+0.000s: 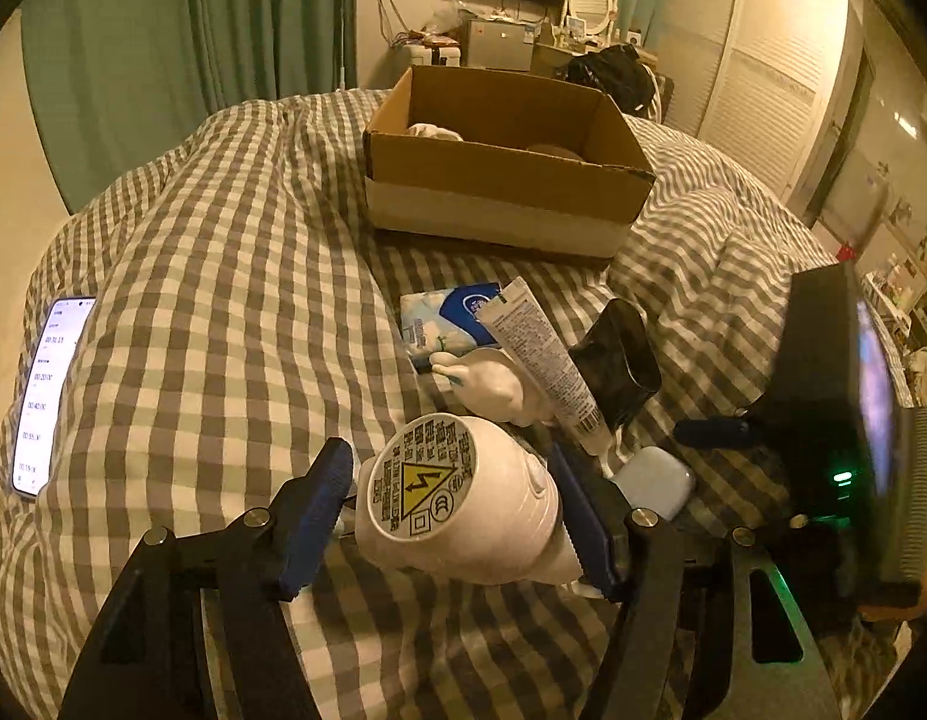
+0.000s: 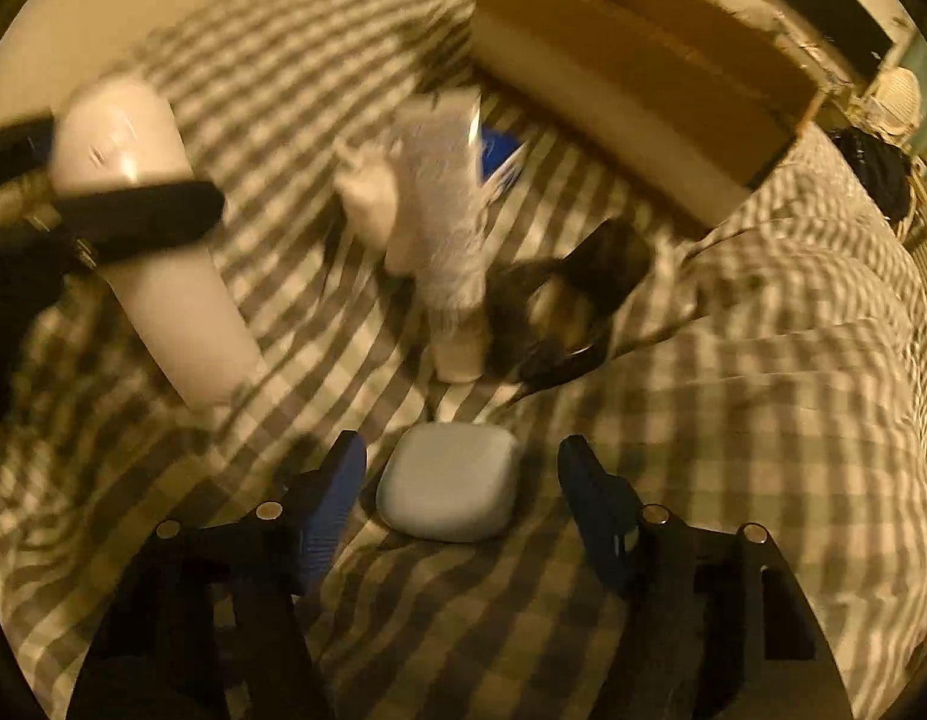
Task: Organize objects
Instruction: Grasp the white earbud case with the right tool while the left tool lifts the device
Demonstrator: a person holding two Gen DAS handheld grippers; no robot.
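Observation:
My left gripper is shut on a white cylindrical appliance with a yellow warning label on its end, held just above the checked bedcover. The right wrist view shows that same appliance clamped at the left. My right gripper points down over a pale rounded case lying on the cover. Its blue pads stand either side of the case with a gap on both sides, so it is open. The case also shows beside my left gripper's right finger.
An open cardboard box sits further back on the bed. Between it and the grippers lie a blue tissue packet, a white tube, a small white object and a black object. A lit phone lies at the left edge.

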